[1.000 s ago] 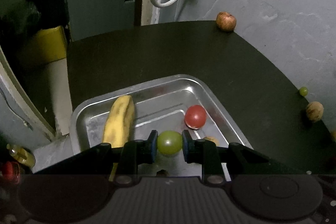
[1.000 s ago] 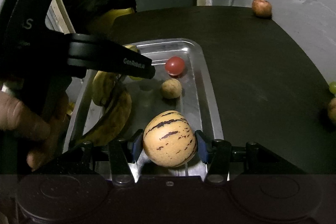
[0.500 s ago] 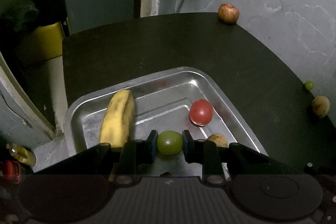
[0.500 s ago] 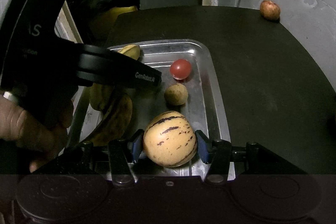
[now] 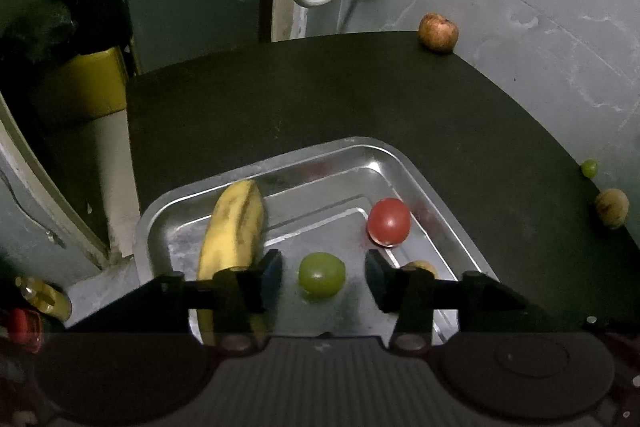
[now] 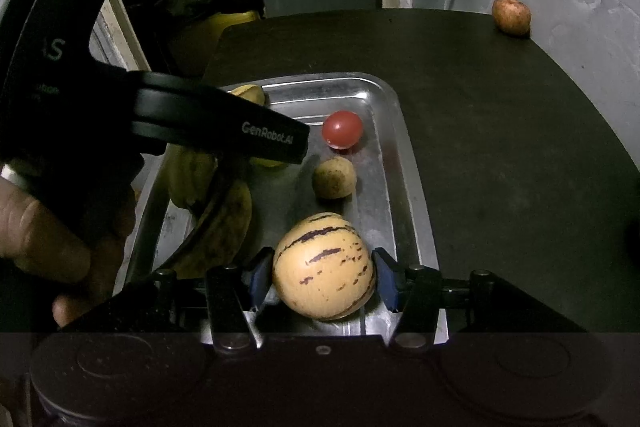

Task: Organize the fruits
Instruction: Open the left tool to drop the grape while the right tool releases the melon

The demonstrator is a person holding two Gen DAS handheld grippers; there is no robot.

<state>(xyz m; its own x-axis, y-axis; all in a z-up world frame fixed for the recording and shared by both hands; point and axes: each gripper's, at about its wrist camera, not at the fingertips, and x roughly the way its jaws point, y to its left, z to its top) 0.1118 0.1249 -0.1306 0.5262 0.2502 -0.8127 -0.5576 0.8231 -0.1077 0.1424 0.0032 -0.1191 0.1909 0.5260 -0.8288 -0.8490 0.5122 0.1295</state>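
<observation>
We are finding the left gripper (image 5: 323, 273) open around the grape (image 5: 321, 274) in the tray (image 5: 400, 157), the right gripper (image 6: 323, 277) clamping the melon (image 6: 323, 265) at the tray's 6 o'clock, and we are advising a low, gentle release.

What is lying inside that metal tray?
The metal tray holds bananas, a red tomato, a green grape, a small brown fruit and a striped melon. The hand-held grippers cover its near end.

White lettering "GenRobot.AI" is legible on the black arm of the left tool (image 6: 256, 137). A partial "S" appears on its body; smaller print below is unreadable.
</observation>
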